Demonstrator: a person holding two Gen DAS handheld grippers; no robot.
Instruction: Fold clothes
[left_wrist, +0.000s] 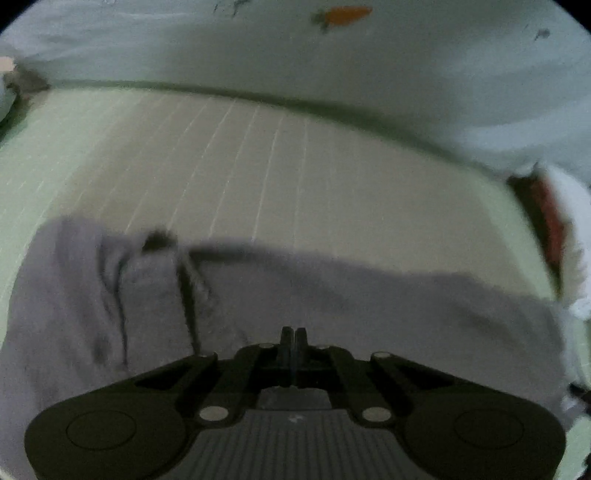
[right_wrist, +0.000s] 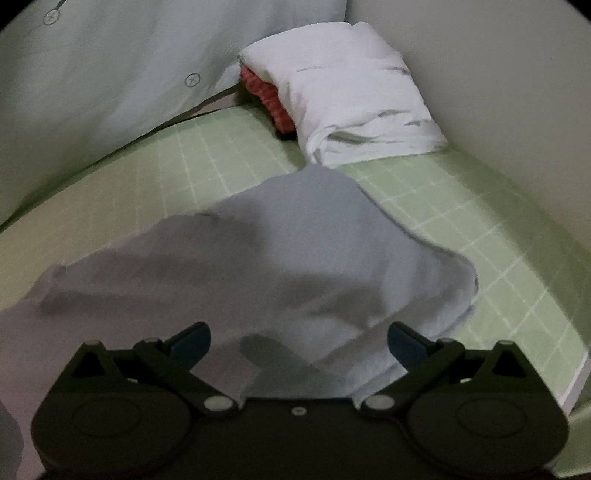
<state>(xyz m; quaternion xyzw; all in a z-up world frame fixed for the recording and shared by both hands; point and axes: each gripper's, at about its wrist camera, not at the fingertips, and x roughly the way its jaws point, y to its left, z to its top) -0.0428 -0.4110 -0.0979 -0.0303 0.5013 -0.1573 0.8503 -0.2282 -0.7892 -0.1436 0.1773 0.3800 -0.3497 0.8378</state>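
A grey garment (left_wrist: 332, 295) lies rumpled on a pale green grid mat (left_wrist: 221, 155), with a dark seam and folds at its left. My left gripper (left_wrist: 294, 332) is shut, its tips pressed down into the grey fabric near the garment's middle; the pinched cloth itself is hidden by the fingers. In the right wrist view the same grey garment (right_wrist: 295, 240) spreads out to a point at the far end. My right gripper (right_wrist: 299, 339) stands wide open just above the near part of the garment, with nothing pressed between its blue pads (right_wrist: 195, 338).
A folded white cloth (right_wrist: 354, 107) lies over a red knitted item (right_wrist: 266, 92) in the far corner by a pale wall (right_wrist: 498, 74). Pale blue bedding (left_wrist: 332, 66) with a carrot print (left_wrist: 347, 15) borders the mat's far side.
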